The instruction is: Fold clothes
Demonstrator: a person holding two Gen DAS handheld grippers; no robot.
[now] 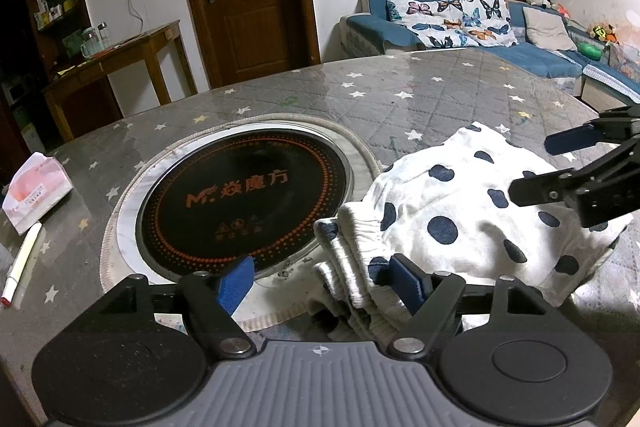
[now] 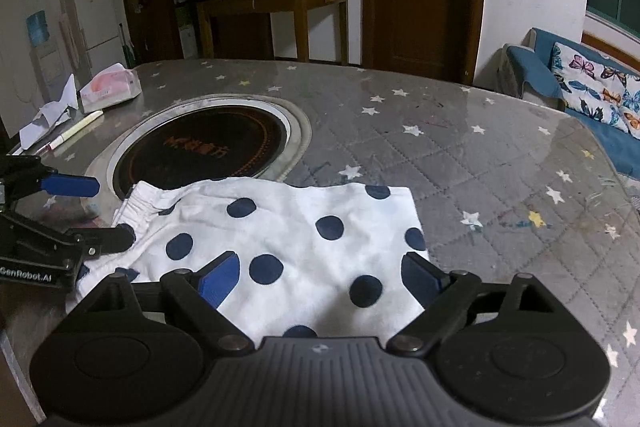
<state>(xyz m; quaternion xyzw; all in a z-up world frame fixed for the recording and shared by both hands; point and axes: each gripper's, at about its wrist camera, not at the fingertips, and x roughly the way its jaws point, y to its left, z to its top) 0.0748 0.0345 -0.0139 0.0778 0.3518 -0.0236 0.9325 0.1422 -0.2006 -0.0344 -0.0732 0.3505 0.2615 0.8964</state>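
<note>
Left wrist view: the left gripper (image 1: 322, 285) had its jaws spread wide over the elastic waistband end of the white polka-dot garment (image 1: 460, 219), gripping nothing. The garment lay folded on the star-patterned table (image 1: 400, 95), just beside the round induction cooktop (image 1: 244, 195). Right wrist view: the right gripper (image 2: 322, 277) hovered above the garment's near edge, jaws likewise apart and empty.

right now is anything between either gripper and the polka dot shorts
Nothing visible. The left gripper is open at the waistband end of the polka dot shorts, the right gripper open over the other end. The induction cooktop lies beyond, not in between.
</note>
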